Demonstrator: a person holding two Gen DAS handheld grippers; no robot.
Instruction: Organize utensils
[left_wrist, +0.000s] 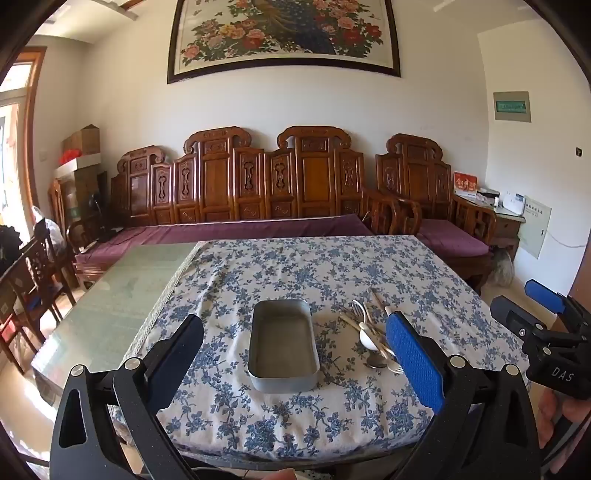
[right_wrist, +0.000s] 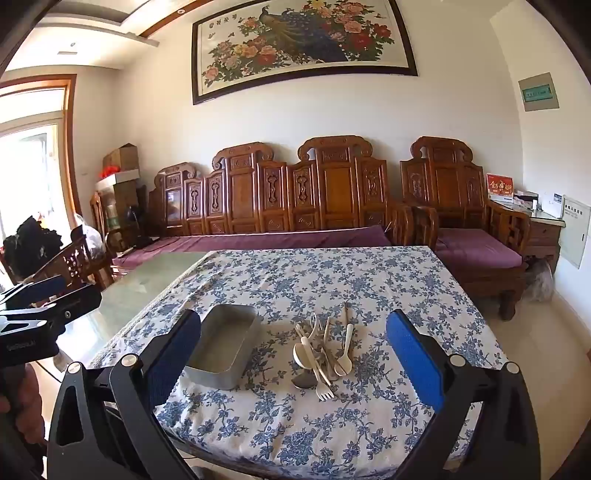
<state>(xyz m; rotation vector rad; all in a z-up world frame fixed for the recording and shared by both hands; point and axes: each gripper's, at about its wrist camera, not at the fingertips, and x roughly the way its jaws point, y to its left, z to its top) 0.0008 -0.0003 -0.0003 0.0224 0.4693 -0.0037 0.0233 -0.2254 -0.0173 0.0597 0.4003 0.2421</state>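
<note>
While both the left gripper and right gripper stand spread and empty, the utensils lie heaped beside the tin.

You can read "DAS" in white on the black body of your right claw in the left wrist view. Characters on the wall painting, red card and green wall sign are too small to read.

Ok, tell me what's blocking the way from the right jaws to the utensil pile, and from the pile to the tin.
Nothing visible. The right gripper hangs open above the tablecloth, with the utensil pile straight ahead. The empty metal tin sits just left of the pile, bare cloth between them.
</note>
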